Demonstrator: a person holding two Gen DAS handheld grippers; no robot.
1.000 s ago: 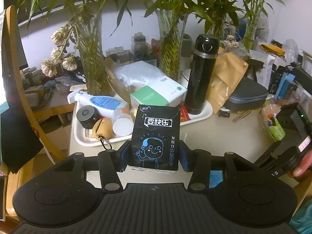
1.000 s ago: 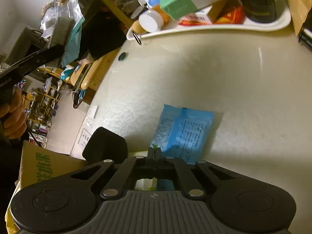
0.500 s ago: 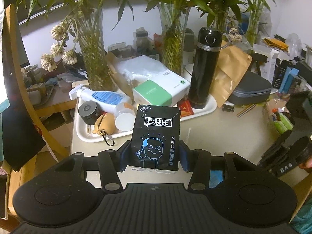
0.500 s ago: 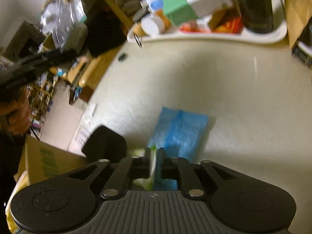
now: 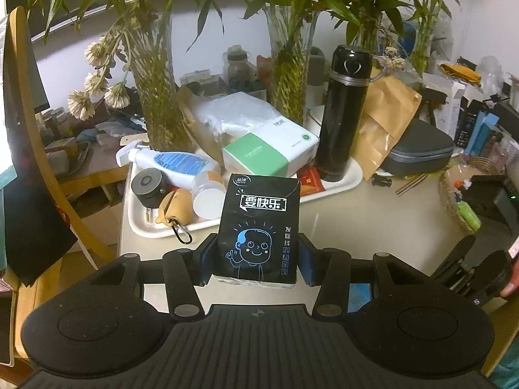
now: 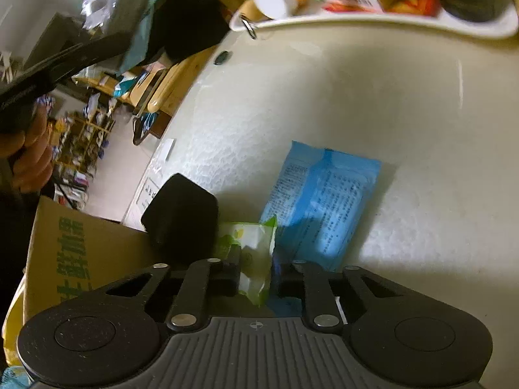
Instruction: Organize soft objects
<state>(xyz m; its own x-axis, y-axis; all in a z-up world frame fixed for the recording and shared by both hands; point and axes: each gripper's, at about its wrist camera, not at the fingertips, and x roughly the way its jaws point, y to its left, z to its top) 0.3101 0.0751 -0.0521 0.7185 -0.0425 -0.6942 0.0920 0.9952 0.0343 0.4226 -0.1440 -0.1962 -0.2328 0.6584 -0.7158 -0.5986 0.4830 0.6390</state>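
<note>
My left gripper (image 5: 258, 254) is shut on a black tissue pack (image 5: 259, 223) with a blue cartoon face, held upright above the table's near edge. My right gripper (image 6: 258, 270) has a small green and white packet (image 6: 254, 243) between its pads, and its jaws are closing on it. A blue wipes pack (image 6: 321, 201) lies flat on the cream table just right of the packet; a sliver of the blue pack (image 5: 358, 295) also shows under my left gripper. A dark block (image 6: 181, 220) stands just left of the packet. The right gripper's body (image 5: 470, 269) shows at the right edge.
A white tray (image 5: 343, 180) across the table holds a black flask (image 5: 343, 113), a green and white box (image 5: 269, 152), a spray bottle (image 5: 172, 162) and small items. Glass vases (image 5: 159, 97) stand behind it. A cardboard box (image 6: 81, 253) sits beside the table. A person's hand (image 6: 29, 162) shows at left.
In the right wrist view the green packet now shows its face instead of a thin edge, and the jaws stand slightly wider. The left gripper and black pack have not moved.
</note>
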